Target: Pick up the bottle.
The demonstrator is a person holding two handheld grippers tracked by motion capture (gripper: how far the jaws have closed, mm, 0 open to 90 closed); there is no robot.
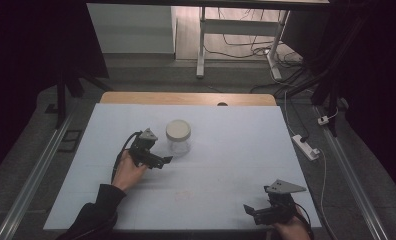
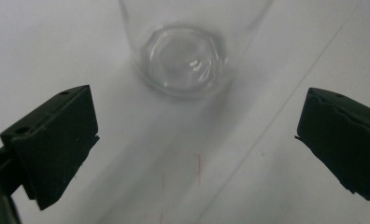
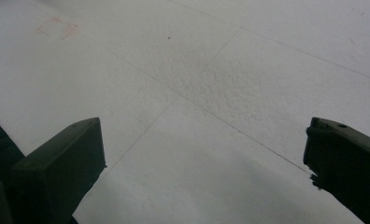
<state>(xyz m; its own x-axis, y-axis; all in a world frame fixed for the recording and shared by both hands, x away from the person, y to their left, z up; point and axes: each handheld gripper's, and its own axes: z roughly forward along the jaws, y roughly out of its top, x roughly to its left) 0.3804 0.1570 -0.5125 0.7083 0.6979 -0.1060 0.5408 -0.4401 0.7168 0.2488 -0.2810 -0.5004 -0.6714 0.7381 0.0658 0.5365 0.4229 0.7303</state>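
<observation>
A dim room surrounds a white-covered table (image 1: 226, 165), with a wooden edge at its far side and cables and a power strip (image 1: 306, 147) on the floor beyond. One jar (image 1: 178, 136) stands on the table: clear glass, upright, with a pale round lid. There are two grippers, one in each hand.

The left gripper (image 1: 163, 161) sits just short of the jar, its jaws spread wide and empty. In the left gripper view the jar (image 2: 183, 56) stands straight ahead of the jaws, centred on the gap between them but beyond their tips, not touching either. That view shows the jar's thick glass base and some faint red marks on the table between the jaws; the lid, plain in the high view, is cut off here.

The right gripper (image 1: 252, 211) rests near the table's near right edge, well apart from the jar. Its jaws are also wide open with bare table (image 3: 197, 93) between them, crossed by thin lines, with a faint red square (image 3: 56, 27) far ahead.
</observation>
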